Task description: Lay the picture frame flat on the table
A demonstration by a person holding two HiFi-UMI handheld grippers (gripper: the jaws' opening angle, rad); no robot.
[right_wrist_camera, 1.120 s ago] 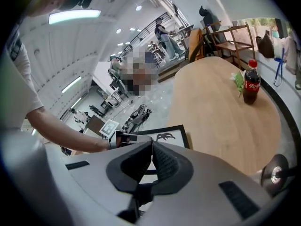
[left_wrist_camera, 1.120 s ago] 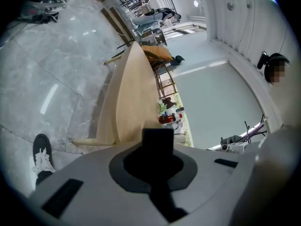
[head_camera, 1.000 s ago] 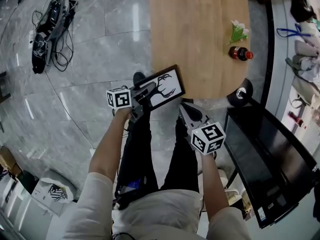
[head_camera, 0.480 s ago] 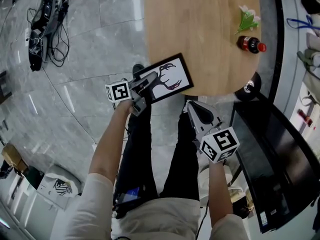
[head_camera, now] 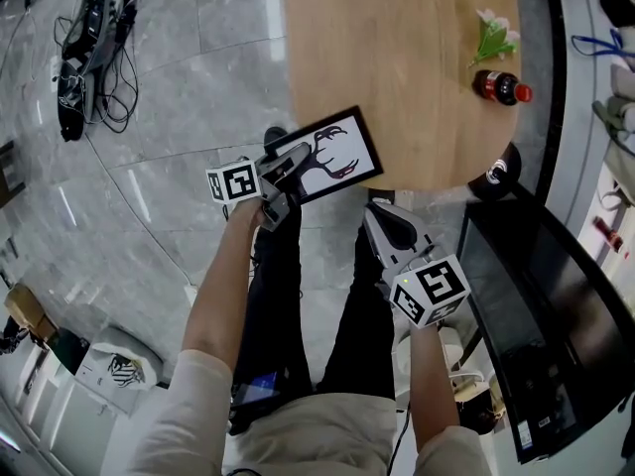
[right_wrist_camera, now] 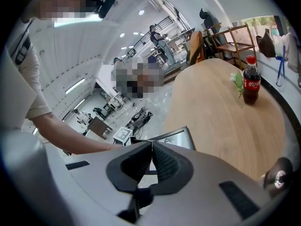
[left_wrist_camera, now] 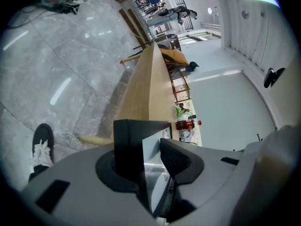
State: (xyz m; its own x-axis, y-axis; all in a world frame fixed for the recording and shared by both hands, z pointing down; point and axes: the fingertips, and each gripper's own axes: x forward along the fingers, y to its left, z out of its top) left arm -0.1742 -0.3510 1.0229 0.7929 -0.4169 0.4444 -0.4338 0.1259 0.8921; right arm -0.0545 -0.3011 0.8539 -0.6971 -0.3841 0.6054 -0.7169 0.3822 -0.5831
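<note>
The picture frame (head_camera: 332,157), black-edged with a black antler drawing on white, lies on the near left corner of the wooden table (head_camera: 397,58), its left end past the edge. My left gripper (head_camera: 281,175) is at that overhanging end. In the left gripper view its jaws are opening, with the frame's edge (left_wrist_camera: 129,145) still between them and a gap at the right pad. My right gripper (head_camera: 382,216) hangs shut and empty below the table's near edge, right of the frame (right_wrist_camera: 174,138).
A cola bottle (head_camera: 499,87) and a small bunch of flowers (head_camera: 491,38) stand at the table's right edge. A dark cabinet (head_camera: 536,325) is at the right. Cables (head_camera: 89,48) lie on the grey floor at the far left.
The frame has moved further onto the table's corner together with my left gripper. In the last half second both have stayed nearly still. My right gripper has drawn back slightly.
</note>
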